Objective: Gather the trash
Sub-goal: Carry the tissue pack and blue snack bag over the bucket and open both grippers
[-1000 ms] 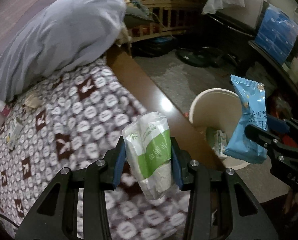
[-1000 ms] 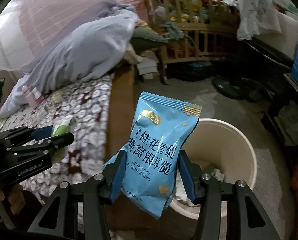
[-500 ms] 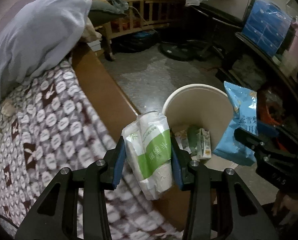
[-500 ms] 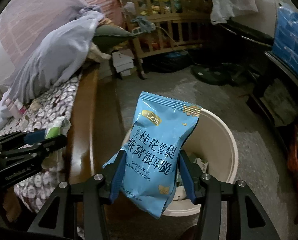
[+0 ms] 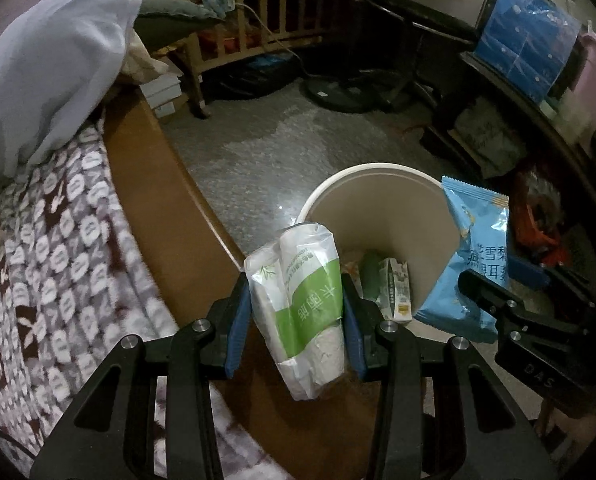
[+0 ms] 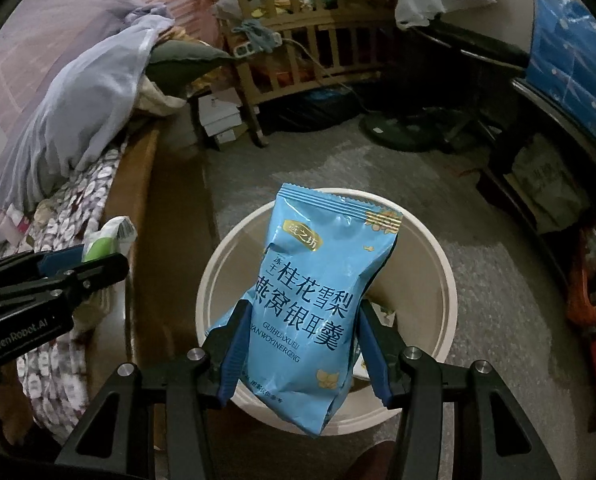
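My left gripper [image 5: 295, 322] is shut on a white and green packet [image 5: 300, 300] and holds it above the bed's wooden edge, just left of a cream trash bin [image 5: 378, 170]. My right gripper [image 6: 304, 346] is shut on a blue snack bag [image 6: 318, 296] and holds it over the bin's [image 6: 450, 292] open mouth. The bin holds a small carton [image 5: 396, 290] and other wrappers. The blue bag [image 5: 474, 256] and right gripper also show at the right of the left wrist view. The left gripper [image 6: 69, 268] with its packet [image 6: 107, 238] shows at the left of the right wrist view.
A bed with a patterned blanket [image 5: 57, 240] and a wooden side rail [image 5: 153, 200] lies at the left. A pale duvet [image 5: 49, 64] is piled at its head. A wooden crib [image 5: 273, 24], a fan base [image 5: 342, 96] and cluttered shelves [image 5: 530, 40] ring the grey floor.
Both grippers have moved right, from the bed toward the bin. The blue bag now hangs over the bin's mouth, and the green packet sits closer to its rim.
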A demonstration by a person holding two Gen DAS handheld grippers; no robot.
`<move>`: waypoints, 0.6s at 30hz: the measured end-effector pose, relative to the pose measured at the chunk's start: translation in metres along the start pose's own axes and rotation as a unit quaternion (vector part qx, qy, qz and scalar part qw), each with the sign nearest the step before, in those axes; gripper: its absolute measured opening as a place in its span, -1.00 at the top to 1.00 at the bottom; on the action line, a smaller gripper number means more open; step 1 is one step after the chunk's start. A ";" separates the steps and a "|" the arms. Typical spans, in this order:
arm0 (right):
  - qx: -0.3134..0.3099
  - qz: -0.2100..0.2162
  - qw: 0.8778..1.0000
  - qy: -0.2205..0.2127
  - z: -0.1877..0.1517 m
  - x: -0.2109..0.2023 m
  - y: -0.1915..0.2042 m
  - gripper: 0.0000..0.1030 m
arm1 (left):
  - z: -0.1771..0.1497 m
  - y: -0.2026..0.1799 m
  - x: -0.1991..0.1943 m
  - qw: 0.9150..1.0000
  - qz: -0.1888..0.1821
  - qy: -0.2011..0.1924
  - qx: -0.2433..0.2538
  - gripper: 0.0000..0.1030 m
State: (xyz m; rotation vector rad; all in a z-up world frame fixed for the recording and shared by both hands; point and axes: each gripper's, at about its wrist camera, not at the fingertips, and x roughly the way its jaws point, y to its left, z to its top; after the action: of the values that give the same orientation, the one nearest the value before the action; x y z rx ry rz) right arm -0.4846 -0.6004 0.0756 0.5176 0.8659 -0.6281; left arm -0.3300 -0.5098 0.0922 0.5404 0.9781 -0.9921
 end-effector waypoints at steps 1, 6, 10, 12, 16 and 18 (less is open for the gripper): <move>0.001 -0.002 1.000 -0.001 0.000 0.000 -0.001 0.04 | 0.001 -0.001 0.002 1.000 0.000 0.001 0.000 0.24; 0.004 -0.016 1.000 -0.001 0.002 0.003 -0.006 0.04 | 0.005 -0.003 0.011 1.000 -0.006 0.004 0.001 0.23; 0.010 -0.024 1.000 0.004 0.002 0.008 -0.010 0.04 | 0.007 -0.004 0.017 1.000 -0.015 0.008 0.000 0.17; 0.010 -0.029 1.000 0.005 0.003 0.009 -0.011 0.02 | 0.007 -0.005 0.019 1.000 -0.020 0.008 0.000 0.17; 0.010 -0.034 0.999 0.006 0.004 0.011 -0.009 0.01 | 0.008 -0.009 0.021 0.999 -0.035 0.007 0.000 0.12; 0.012 -0.039 0.999 0.006 0.004 0.013 -0.010 -0.03 | 0.009 -0.007 0.022 0.999 -0.048 0.009 -0.007 0.04</move>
State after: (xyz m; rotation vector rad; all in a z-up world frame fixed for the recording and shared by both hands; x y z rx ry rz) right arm -0.4829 -0.6140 0.0658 0.5118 0.8951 -0.7083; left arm -0.3281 -0.5295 0.0775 0.4943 1.0336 -1.0665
